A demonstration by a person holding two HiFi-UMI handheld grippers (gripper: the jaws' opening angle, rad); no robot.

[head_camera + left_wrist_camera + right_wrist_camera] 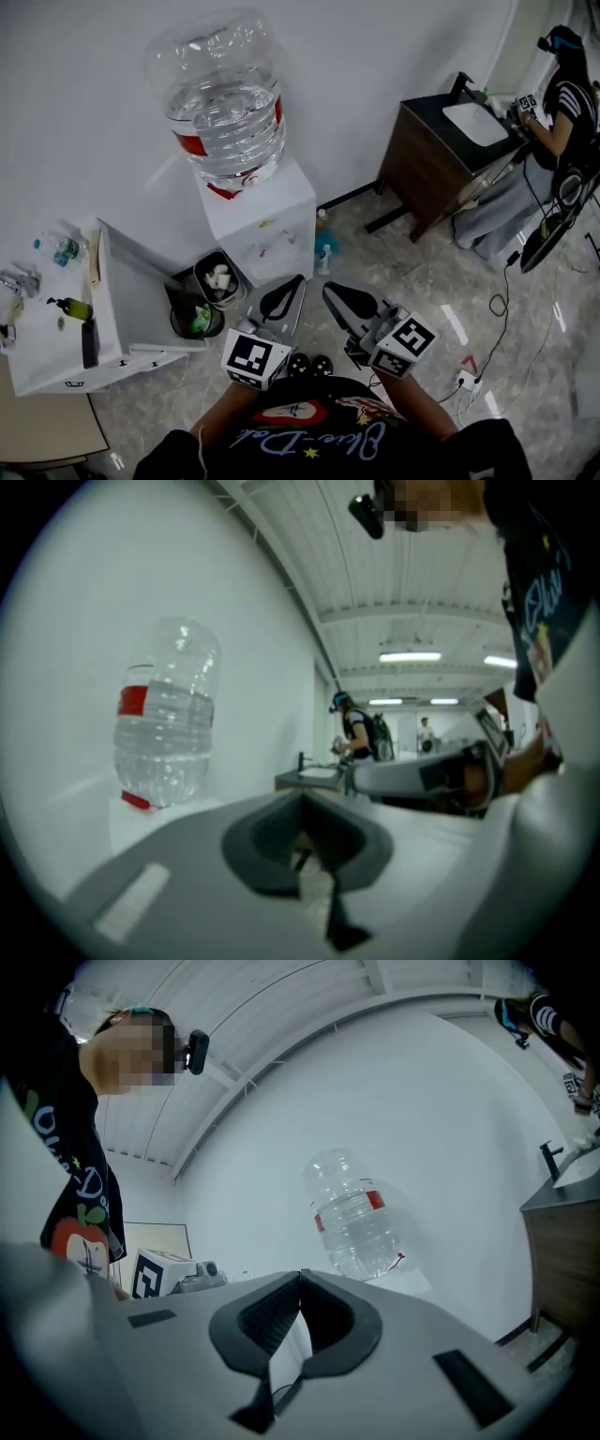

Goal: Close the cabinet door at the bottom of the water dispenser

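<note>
Here's the water dispenser (pixel 267 225) standing against the wall, big bottle (pixel 225 103) on top, and both tools are poised just in front of it, on the person's side. The left tool (pixel 292 286) is clenched on nothing, and so is the right tool (pixel 333 291). Each tool's own view shows the jaw tips pressed together with only floor or wall behind them.

The cabinet door sits at the foot of the dispenser, below the taps, and neither tool is touching it. By my read, the job has barely begun. A thin pale strip (pixel 298 314) runs out from the dispenser's foot between the two tools. It may be the door swung open and seen edge-on, but I cannot tell for sure. The push is all still to come.

Only the head view shows the dispenser's front, along with the bin (pixel 211 281) just left of it. The two gripper views aim higher, catching the bottle (pixel 167 714) (pixel 356 1213) and the ceiling but nothing of the lower cabinet. The left gripper view also shows a second person (pixel 354 733) at a counter (pixel 305 778) well beyond the dispenser.
</note>
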